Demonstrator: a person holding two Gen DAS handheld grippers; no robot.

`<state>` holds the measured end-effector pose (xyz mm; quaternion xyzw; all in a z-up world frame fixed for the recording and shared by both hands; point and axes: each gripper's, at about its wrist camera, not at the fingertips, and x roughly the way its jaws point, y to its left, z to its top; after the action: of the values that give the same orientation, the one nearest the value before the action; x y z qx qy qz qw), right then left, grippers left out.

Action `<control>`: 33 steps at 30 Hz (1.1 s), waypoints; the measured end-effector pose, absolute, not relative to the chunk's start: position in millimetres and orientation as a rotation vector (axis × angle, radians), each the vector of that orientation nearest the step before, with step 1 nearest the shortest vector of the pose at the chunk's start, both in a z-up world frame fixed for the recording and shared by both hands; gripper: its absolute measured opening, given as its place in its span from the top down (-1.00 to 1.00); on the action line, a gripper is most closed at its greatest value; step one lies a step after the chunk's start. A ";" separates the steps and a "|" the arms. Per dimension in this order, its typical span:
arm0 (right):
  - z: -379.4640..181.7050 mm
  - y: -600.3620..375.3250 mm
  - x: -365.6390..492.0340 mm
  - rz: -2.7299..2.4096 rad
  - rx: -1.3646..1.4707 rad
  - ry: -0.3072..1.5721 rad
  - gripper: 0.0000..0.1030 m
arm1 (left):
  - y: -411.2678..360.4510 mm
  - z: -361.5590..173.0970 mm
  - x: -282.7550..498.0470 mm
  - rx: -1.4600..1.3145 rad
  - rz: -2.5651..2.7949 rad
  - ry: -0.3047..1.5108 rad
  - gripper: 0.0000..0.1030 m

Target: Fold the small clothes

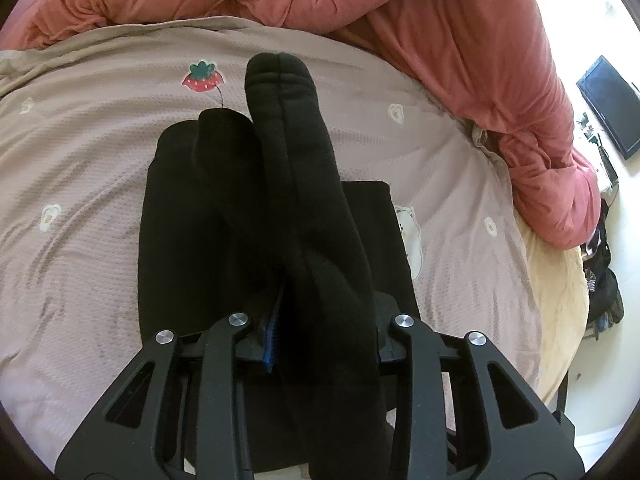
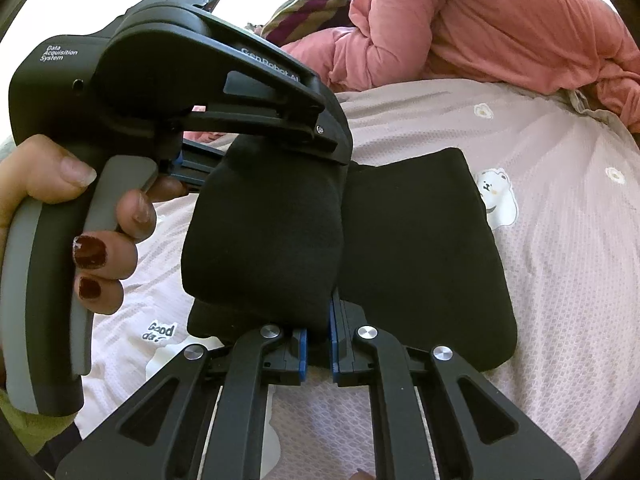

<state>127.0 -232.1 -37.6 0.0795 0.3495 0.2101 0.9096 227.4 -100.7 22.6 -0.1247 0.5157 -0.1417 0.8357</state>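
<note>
Left tongs (image 2: 316, 160) enter the right wrist view from 9 o'clock, gripped by a person's hand (image 2: 60, 220) with dark red nail polish; white lettering on the housing reads "Data Acquisition System", and along the arm "GenRobot AI", the last letters partly cut off. These tongs are clamped on a raised fold of the black garment (image 2: 420, 260), a blue pad (image 1: 272, 340) showing beside the cloth in the left wrist view. The garment lies at the middle of the bed, on a pink sheet (image 2: 560, 280) printed with small flowers, a strawberry (image 1: 202, 78) at 11 o'clock in the left view, and a white bear (image 2: 496, 192). At 7 o'clock in the right view the sheet reads "Good da", the rest hidden. Right tongs (image 2: 318, 344), at 6 o'clock, pinch the garment's near fold between blue pads. A salmon-pink quilt (image 2: 500, 28) is bunched from 12 to 2 o'clock.
</note>
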 end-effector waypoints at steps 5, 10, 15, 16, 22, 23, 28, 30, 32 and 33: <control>-39.1 -230.4 127.0 0.423 0.158 0.729 0.86 | -102.5 25.4 226.2 -0.285 -0.330 1.093 -0.01; -43.1 -241.2 128.8 0.400 0.197 0.757 0.81 | -106.0 35.2 216.9 -0.276 -0.367 1.068 -0.39; -45.9 -254.6 124.2 0.386 0.212 0.775 0.75 | -98.1 45.8 204.7 -0.254 -0.358 1.016 -0.39; -46.3 -257.1 122.5 0.383 0.210 0.780 0.73 | -93.2 46.9 201.4 -0.248 -0.344 1.005 -0.39; -45.3 -269.3 112.5 0.388 0.196 0.811 0.56 | -57.4 45.4 180.7 -0.197 -0.234 0.956 -0.39; -43.6 -270.5 109.9 0.386 0.190 0.811 0.55 | -53.9 44.2 177.6 -0.183 -0.220 0.955 -0.39; -29.8 -285.3 95.0 0.374 0.170 0.791 0.27 | -35.8 36.0 160.8 -0.119 -0.160 0.931 -0.39; -20.2 -291.7 94.5 0.367 0.174 0.769 0.24 | -34.7 33.1 157.5 -0.098 -0.149 0.922 -0.39; -8.0 -298.0 96.3 0.356 0.180 0.741 0.24 | -36.0 30.5 154.0 -0.073 -0.141 0.914 -0.40; -2.3 -299.6 98.1 0.351 0.176 0.730 0.24 | -36.8 29.5 152.5 -0.064 -0.137 0.910 -0.41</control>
<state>98.1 -299.6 -2.3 0.0854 0.3547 0.1704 0.9154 152.5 -36.8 29.5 -0.0310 0.4390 -0.0659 0.8955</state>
